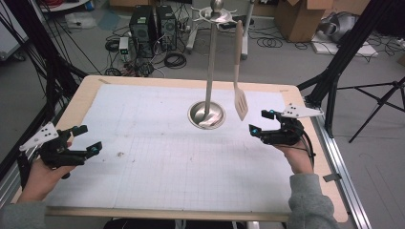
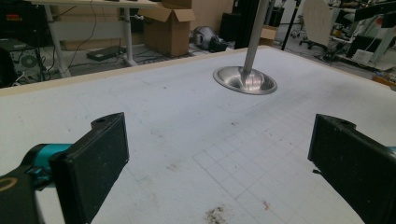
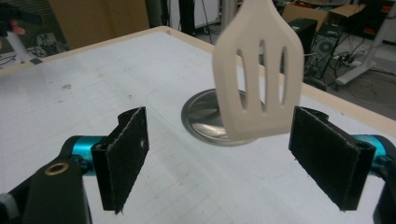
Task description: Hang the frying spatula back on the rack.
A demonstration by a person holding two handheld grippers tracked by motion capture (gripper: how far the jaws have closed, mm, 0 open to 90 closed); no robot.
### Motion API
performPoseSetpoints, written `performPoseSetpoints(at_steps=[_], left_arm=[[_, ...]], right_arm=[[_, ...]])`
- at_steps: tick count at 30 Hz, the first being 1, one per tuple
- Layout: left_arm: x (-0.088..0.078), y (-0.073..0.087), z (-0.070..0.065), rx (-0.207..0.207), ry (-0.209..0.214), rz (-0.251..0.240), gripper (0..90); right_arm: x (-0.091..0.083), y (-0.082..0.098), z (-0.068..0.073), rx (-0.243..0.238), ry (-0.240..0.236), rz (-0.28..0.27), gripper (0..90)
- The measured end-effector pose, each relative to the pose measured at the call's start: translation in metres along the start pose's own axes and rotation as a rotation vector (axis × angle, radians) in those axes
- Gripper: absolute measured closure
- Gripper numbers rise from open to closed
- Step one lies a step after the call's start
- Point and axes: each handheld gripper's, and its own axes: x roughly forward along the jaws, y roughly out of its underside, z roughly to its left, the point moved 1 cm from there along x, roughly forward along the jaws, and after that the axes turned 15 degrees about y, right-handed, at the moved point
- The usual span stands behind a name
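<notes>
A metal utensil stand (image 1: 210, 62) with a round base (image 1: 206, 115) rises from the middle back of the table. A cream slotted spatula (image 1: 239, 76) hangs from its top hook, blade down. My right gripper (image 1: 261, 122) is open just right of the blade; in the right gripper view the spatula blade (image 3: 258, 88) hangs ahead of the jaws, which stand wide apart, with the base (image 3: 205, 119) behind it. My left gripper (image 1: 88, 139) is open at the table's left edge, nothing between its jaws. In the left gripper view the stand base (image 2: 245, 80) lies far ahead.
A white gridded mat (image 1: 157, 143) covers the wooden table (image 1: 86, 88). A small dark stain (image 1: 119, 154) marks the mat. Black tripod legs (image 1: 334, 71) stand off the right edge; computers (image 1: 153, 28), cables and cardboard boxes (image 1: 301, 16) lie on the floor behind.
</notes>
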Motion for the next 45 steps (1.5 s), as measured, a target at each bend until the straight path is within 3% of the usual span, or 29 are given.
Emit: performPoseSetpoints(at_steps=[11,22,32,45], left_arm=[[0.005,0.0,-0.001,0.003,0.01,0.004,5.6],[0.007,0.003,-0.002,-0.001,0.007,0.02,5.6],[0.006,0.01,0.001,-0.011,-0.008,0.046,5.6],[0.0,0.022,0.01,-0.042,-0.071,0.047,5.6]], right_arm=[[-0.024,0.032,-0.003,0.049,0.066,-0.013,18.1],[-0.031,0.063,-0.012,0.09,0.12,0.012,16.6],[-0.043,0.081,-0.024,0.149,0.178,-0.022,16.6],[-0.058,0.101,-0.036,0.205,0.181,-0.055,16.5]])
